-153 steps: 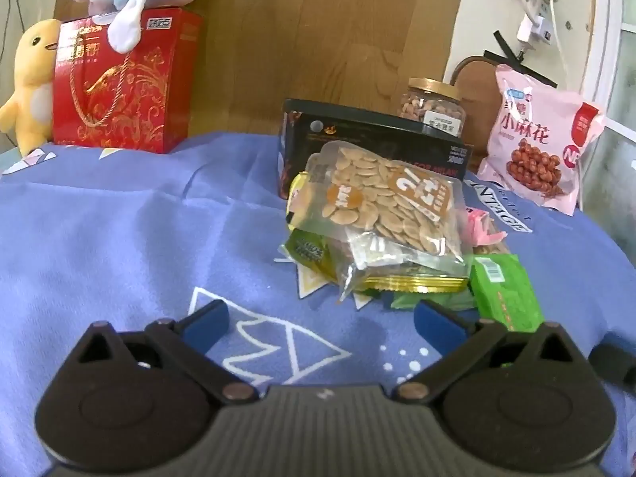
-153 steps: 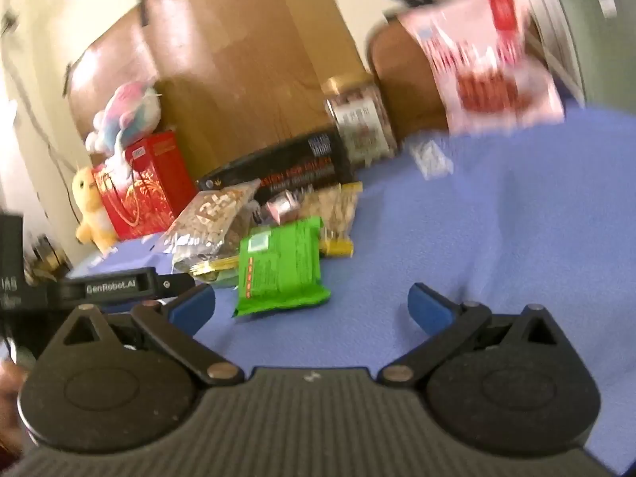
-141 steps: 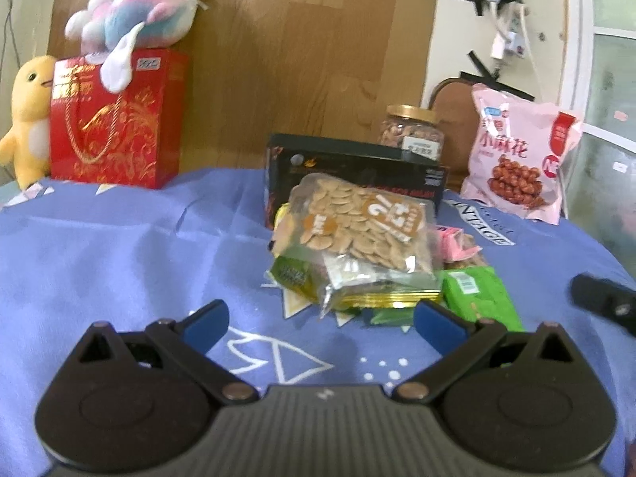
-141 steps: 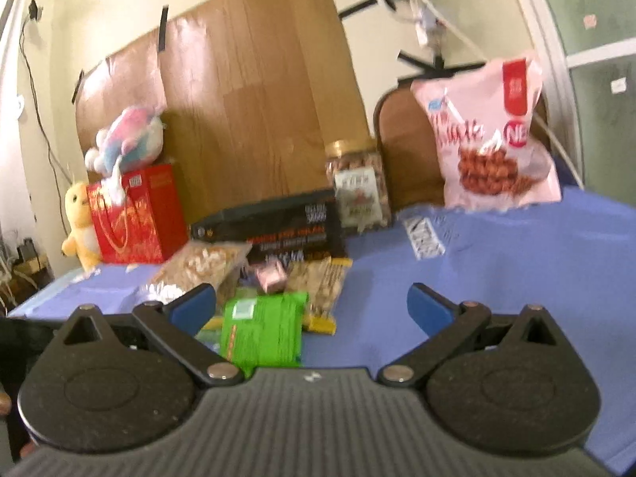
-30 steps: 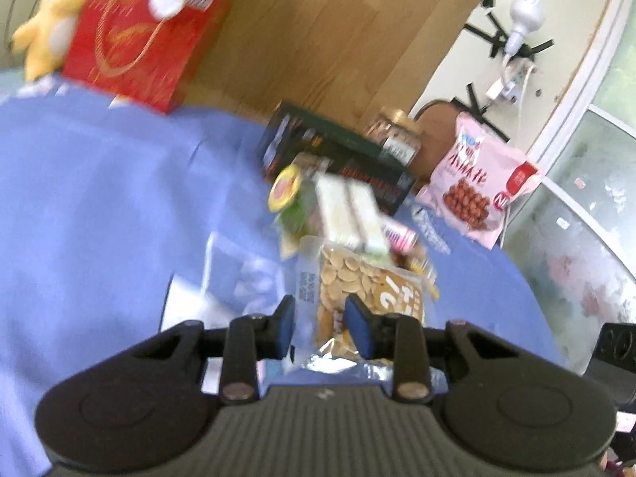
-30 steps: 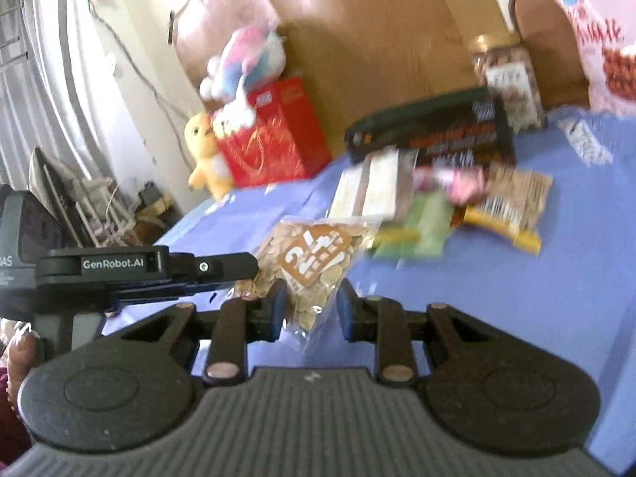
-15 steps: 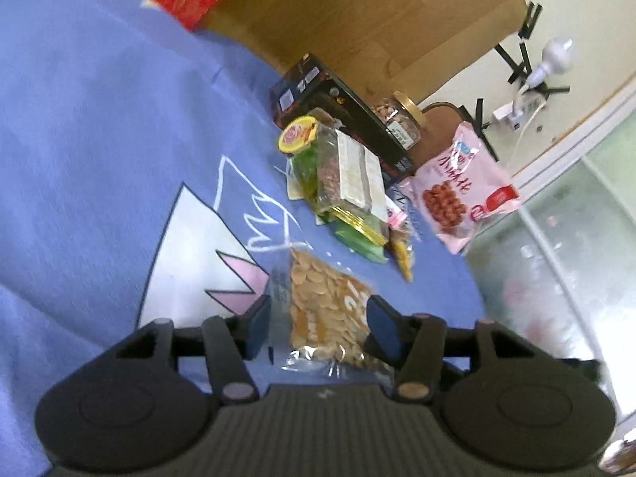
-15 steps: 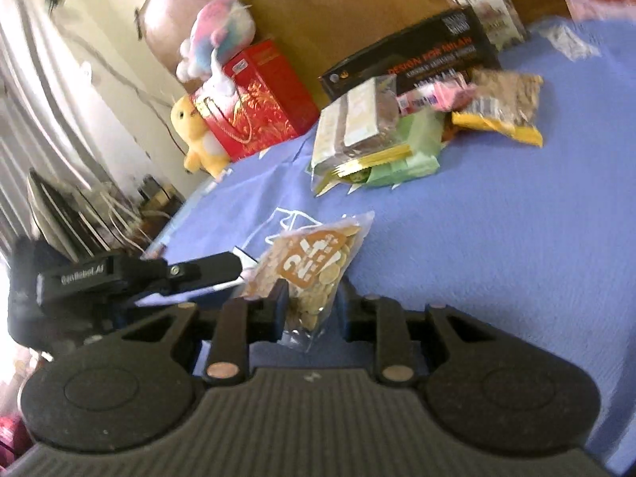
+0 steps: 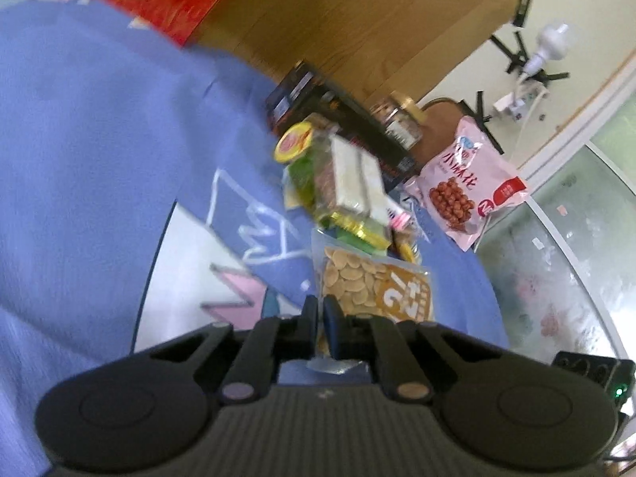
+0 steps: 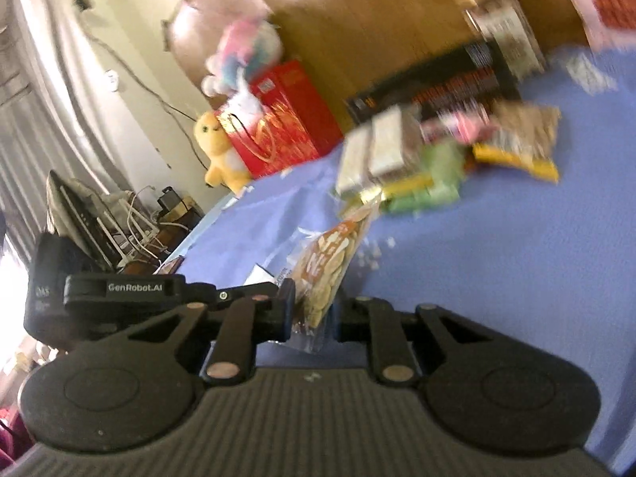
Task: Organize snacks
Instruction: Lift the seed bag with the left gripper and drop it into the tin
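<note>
The left hand-held gripper [image 9: 320, 320] is nearly closed, its jaws pinching the near edge of the seed bag [image 9: 371, 292], which reaches forward from the fingertips over the blue desk [image 9: 99, 151]. The right hand-held gripper [image 10: 314, 312] has a narrow gap with the same seed bag [image 10: 328, 266] hanging edge-on between its jaws; whether the pads really press it, I cannot tell (the picture is blurred). Just beyond the bag lies the snack pile [image 9: 342, 194], and behind it the black box [image 9: 338, 119]. Farther right stands the pink bag [image 9: 465, 194]. I judge the risk is slipping: only a thin film edge is held, so a quick swing could pull the bag free or tear it.
</note>
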Motion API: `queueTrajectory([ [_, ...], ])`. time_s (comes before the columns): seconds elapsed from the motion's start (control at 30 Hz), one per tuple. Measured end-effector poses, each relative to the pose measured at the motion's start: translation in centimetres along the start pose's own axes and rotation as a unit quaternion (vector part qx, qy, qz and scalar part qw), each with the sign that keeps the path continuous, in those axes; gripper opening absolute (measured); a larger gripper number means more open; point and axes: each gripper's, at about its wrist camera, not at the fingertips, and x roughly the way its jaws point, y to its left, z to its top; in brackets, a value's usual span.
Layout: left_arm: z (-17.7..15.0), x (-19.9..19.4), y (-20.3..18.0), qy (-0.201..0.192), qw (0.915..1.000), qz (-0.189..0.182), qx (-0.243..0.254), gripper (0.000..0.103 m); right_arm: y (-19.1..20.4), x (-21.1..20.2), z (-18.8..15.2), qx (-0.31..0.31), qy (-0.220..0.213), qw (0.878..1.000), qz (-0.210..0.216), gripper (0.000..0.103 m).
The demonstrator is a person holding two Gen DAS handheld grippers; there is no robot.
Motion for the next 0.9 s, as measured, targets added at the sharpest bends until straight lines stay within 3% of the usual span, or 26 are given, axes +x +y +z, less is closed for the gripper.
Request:
queueTrajectory([
  [0.2,0.0,1.6,1.2,0.028,0.9991,0.003,-0.032,0.007,-2.1,1.1,0.0,0.055,0.024,0.998,-0.001,0.019],
  [0.27,0.3,1.6,1.8,0.034,0.9977,-0.026,-0.053,0.031,-3.2,1.0,0.1,0.093,0.027,0.995,0.019,0.017],
  [0.33,0.5,1.5,1.9,0.037,0.9956,-0.053,-0.068,0.043,-3.6,0.9,0.3,0.128,0.024,0.99,0.047,0.014],
  [0.37,0.5,1.5,1.8,0.037,0.9954,-0.057,-0.068,0.044,-3.8,0.8,0.4,0.14,0.021,0.988,0.062,0.013],
  [0.4,0.5,1.6,1.6,0.035,0.9957,-0.056,-0.065,0.044,-3.9,0.7,0.5,0.149,0.016,0.986,0.077,0.012],
  [0.47,0.7,1.5,1.1,0.031,0.9967,-0.056,-0.051,0.019,-3.5,0.4,0.9,0.149,0.006,0.985,0.082,0.012],
  [0.57,1.6,1.2,0.6,0.024,0.9974,-0.054,-0.04,0.003,-3.3,-0.1,2.1,0.144,-0.007,0.987,0.076,0.011],
  [0.67,3.6,0.9,-0.5,0.015,0.9975,-0.063,-0.028,0.003,-2.8,-0.4,4.0,0.133,-0.019,0.988,0.082,0.011],
  [0.9,10.6,2.6,-4.7,-0.032,0.997,-0.048,0.052,0.003,-1.8,1.7,10.7,0.077,-0.064,0.993,0.068,0.011],
])
